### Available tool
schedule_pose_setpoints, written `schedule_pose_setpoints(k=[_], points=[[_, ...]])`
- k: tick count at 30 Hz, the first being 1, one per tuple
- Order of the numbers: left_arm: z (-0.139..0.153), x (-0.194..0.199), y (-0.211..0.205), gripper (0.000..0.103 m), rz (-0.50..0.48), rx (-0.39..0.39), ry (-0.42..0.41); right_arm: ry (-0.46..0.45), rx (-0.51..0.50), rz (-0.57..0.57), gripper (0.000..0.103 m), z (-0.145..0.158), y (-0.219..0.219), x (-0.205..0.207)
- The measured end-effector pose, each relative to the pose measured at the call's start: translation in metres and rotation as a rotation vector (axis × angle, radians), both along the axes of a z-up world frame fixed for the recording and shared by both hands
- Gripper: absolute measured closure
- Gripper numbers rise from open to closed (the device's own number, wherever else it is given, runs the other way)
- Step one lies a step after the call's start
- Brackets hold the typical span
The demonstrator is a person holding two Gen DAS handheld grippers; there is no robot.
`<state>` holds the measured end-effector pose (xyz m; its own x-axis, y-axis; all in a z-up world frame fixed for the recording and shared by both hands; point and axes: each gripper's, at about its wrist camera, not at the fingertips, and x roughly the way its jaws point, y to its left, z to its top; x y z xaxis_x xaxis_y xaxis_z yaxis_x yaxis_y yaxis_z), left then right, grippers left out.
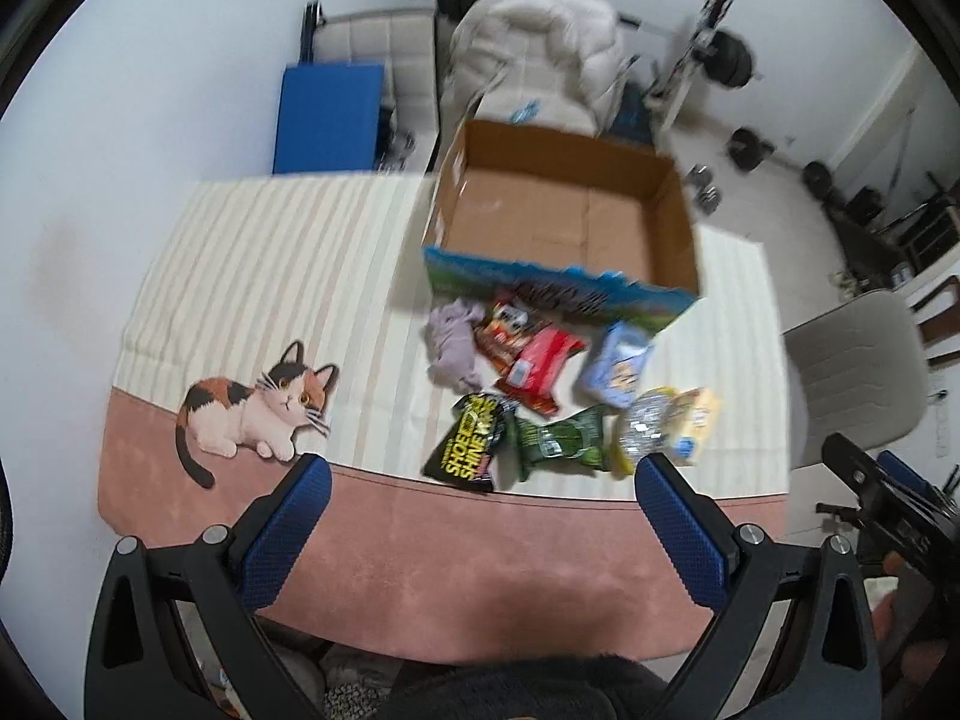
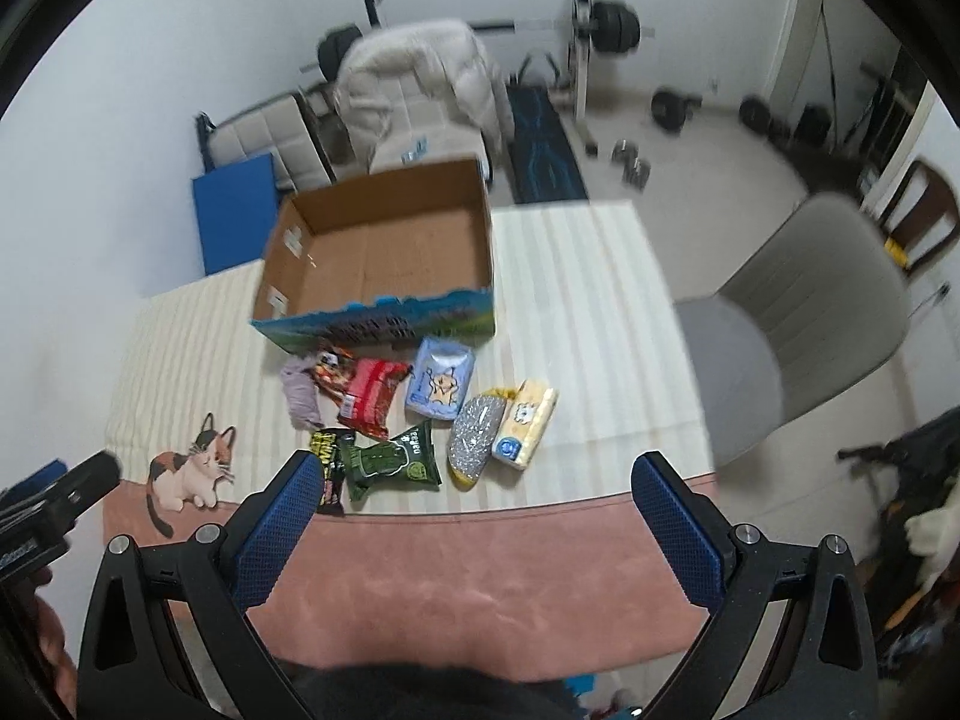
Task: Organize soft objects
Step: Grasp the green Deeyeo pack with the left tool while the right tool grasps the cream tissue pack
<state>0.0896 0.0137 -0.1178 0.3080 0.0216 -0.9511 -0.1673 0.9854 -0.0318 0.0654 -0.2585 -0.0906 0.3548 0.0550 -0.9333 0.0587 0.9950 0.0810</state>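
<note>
An open cardboard box [image 1: 564,222] [image 2: 384,252] stands empty at the back of the table. In front of it lie several soft packets: a grey cloth [image 1: 453,345] [image 2: 300,393], a red packet [image 1: 537,369] [image 2: 369,399], a pale blue pack [image 1: 618,366] [image 2: 441,387], a green pouch [image 1: 561,441] [image 2: 396,462], a black shoe-shine pack [image 1: 471,444] [image 2: 327,459], a silver-and-yellow scrubber [image 1: 645,429] [image 2: 474,435] and a yellow pack [image 1: 696,423] [image 2: 525,423]. My left gripper [image 1: 480,474] hovers open above the near table edge. My right gripper [image 2: 477,474] is open too, equally empty.
The tablecloth [image 1: 252,276] is striped cream with a pink border and a printed cat [image 1: 252,408]. A grey chair [image 2: 810,324] stands right of the table. Behind are a padded chair [image 2: 420,96], a blue mat [image 1: 327,117] and weight equipment [image 2: 600,24] on the floor.
</note>
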Motion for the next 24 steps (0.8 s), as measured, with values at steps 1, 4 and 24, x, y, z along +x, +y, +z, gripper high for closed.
schedule_pose_setpoints(k=[1,4,24], points=[[-0.015,0.008,0.000,0.000,0.009,0.016,0.021,0.036,0.004,0.000,0.001,-0.026,-0.002,0.014],[-0.060,0.028,-0.002,0.000,0.008,0.055,0.085,0.139,0.004,0.004,0.015,-0.094,-0.004,0.047],[-0.261,0.068,-0.135,0.015,-0.888,0.385,0.353,0.462,0.037,-0.094,0.052,-0.255,-0.068,0.086]])
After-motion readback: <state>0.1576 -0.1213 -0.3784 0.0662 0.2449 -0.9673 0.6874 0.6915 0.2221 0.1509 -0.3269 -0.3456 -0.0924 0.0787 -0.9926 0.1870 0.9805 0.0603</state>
